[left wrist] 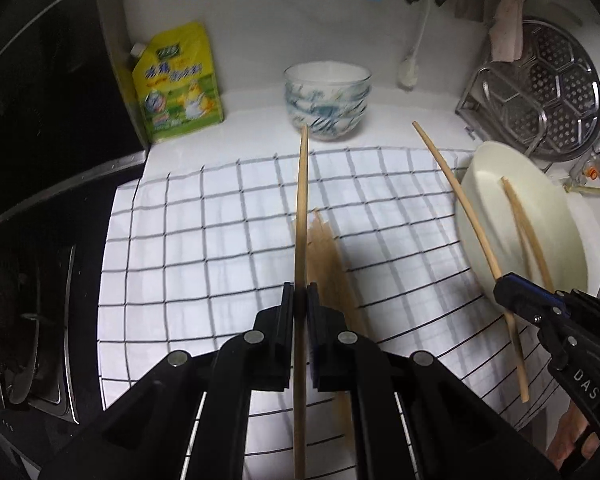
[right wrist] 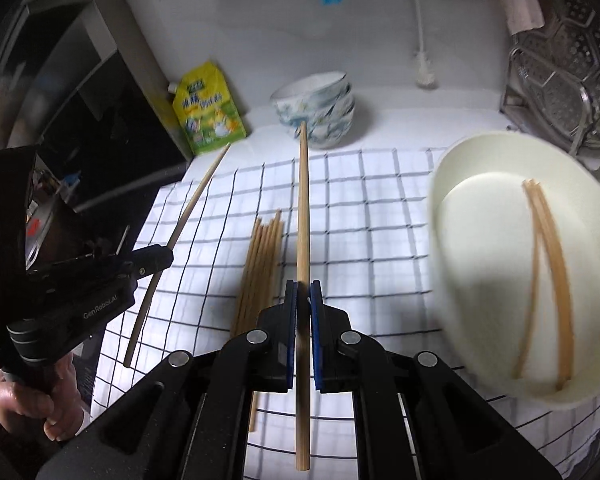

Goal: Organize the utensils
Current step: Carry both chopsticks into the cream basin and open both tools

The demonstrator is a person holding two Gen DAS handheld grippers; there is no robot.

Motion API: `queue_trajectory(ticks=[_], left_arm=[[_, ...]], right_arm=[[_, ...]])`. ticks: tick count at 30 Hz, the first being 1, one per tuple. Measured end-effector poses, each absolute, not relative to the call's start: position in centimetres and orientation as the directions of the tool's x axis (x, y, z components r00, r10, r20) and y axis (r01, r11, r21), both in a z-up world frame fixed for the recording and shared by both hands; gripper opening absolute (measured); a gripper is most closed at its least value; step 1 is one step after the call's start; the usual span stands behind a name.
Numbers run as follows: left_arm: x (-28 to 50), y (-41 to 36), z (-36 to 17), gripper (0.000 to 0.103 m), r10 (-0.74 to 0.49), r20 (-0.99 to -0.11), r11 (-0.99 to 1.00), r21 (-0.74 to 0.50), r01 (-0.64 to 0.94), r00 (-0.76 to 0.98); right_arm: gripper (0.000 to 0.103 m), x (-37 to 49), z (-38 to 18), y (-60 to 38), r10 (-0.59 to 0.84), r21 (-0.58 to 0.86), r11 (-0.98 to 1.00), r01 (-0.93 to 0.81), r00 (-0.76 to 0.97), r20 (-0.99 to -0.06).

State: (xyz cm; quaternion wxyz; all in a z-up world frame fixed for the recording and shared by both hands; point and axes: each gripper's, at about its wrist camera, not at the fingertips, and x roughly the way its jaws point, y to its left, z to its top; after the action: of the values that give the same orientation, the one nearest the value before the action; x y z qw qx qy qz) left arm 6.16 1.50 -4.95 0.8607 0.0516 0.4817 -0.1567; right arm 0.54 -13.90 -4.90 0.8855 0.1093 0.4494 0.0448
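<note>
While I am gripping one pair of tongs in each hand, both pairs are clamping a single bamboo chopstick apiece. My left tongs (left wrist: 300, 300) are pinching their chopstick (left wrist: 301, 208) near its middle, so it is running straight ahead between the jaws, with its far tip pointing at the stacked patterned bowls (left wrist: 327, 100) and its near end passing back under the tongs. My right tongs (right wrist: 304, 300) are squeezing the second chopstick (right wrist: 303, 216) the same way, lengthwise along the jaws, tip forward.

Just beneath and beside the tongs, the bundle of loose chopsticks (right wrist: 262, 268) is lying on the checked cloth (right wrist: 364, 216) that is covering the worktop, between my two tongs. In the right wrist view my left hand (right wrist: 32, 400) is showing at the lower left, wrapping the handle.

Toward the right edge of the cloth, the cream oval dish (right wrist: 496, 168) is sitting with a pair of chopsticks (right wrist: 548, 264) resting in it; it is looking blurred.

Farther back, the bowls are standing just past the cloth's far edge, the yellow-green refill pouch (left wrist: 178, 80) is leaning in the far left corner, and a perforated steel steamer plate (left wrist: 556, 88) is propped in a rack at the far right.
</note>
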Motion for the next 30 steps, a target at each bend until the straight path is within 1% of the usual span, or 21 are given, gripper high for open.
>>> queue_trajectory(ticks=[7,12,15,23,30], left_arm=[[6.1,-5.1,-2.6,0.007,-0.285,-0.82,0.922,-0.092,0.377,0.497],[6.2,-11.7,-1.1,0.007,-0.358,-0.796,0.885,-0.123,0.449,0.488],[6.3,-15.3,-1.0,0.007,-0.38,-0.79,0.863,-0.116,0.491,0.481],[6.9,-23.6,-3.4,0.007,-0.388,-0.815,0.821,-0.092,0.564,0.431],[6.2,-26.9,-6.3,0.007,-0.354,-0.851,0.802,-0.063,0.594,0.387]], right_arm=[[0.007,-0.4,-2.4,-21.1,0.117,0.226,0.97,0.088,0.647,-0.754],[0.007,-0.9,-2.2,-26.9,0.073,0.234,0.959,0.16,0.659,-0.749],[0.007,-1.2,-2.6,-30.1,0.045,0.235,0.951,0.203,0.658,-0.752],[0.007,-0.3,-5.6,-35.4,0.024,0.23,0.936,0.267,0.603,-0.798],[0.006,-0.2,-8.2,-37.3,0.046,0.24,0.927,0.288,0.548,-0.835]])
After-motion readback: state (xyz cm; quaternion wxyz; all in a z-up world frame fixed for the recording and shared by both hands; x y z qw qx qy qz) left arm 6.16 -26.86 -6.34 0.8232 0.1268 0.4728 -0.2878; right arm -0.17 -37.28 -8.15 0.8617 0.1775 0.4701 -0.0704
